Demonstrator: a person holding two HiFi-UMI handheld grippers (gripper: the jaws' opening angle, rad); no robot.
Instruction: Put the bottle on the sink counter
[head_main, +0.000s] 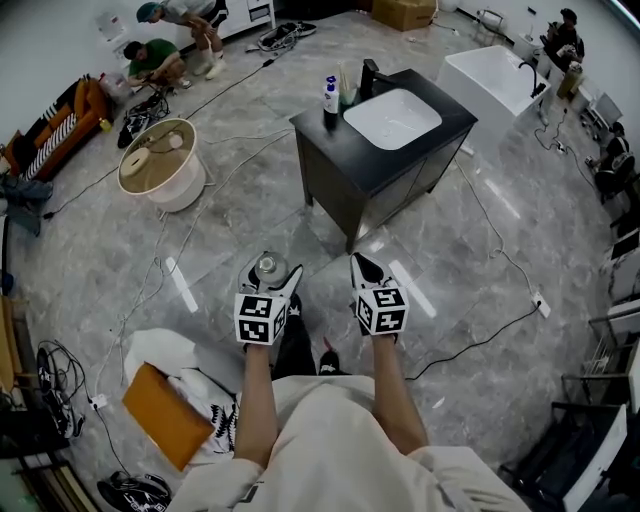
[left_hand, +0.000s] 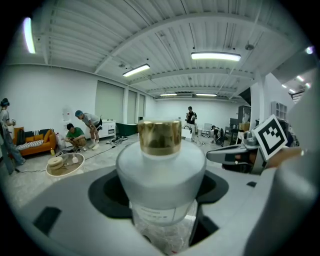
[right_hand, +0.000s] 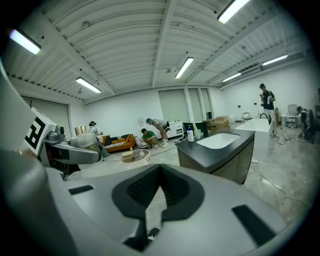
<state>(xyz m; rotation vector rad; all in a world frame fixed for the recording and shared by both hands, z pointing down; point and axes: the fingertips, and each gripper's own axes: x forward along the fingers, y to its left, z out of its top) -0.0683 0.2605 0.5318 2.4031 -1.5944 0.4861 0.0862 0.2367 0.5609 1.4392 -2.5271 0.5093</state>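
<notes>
Pinching the gold-capped bottle (left_hand: 161, 170), label unreadable, the left gripper (head_main: 272, 270) sits lower centre; right gripper (head_main: 358, 262) beside it, pressed together, empty; the sink surface (head_main: 330, 140) stands well apart, upper centre.

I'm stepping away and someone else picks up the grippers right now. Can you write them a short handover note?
Left gripper: closed on the frosted, gold-capped bottle, held upright in the air.
Right gripper: shut, empty.
Sink counter: some way ahead across the floor.
Done: bottle is in the grip.
Left: walk over, set the bottle on the counter, release.
</notes>
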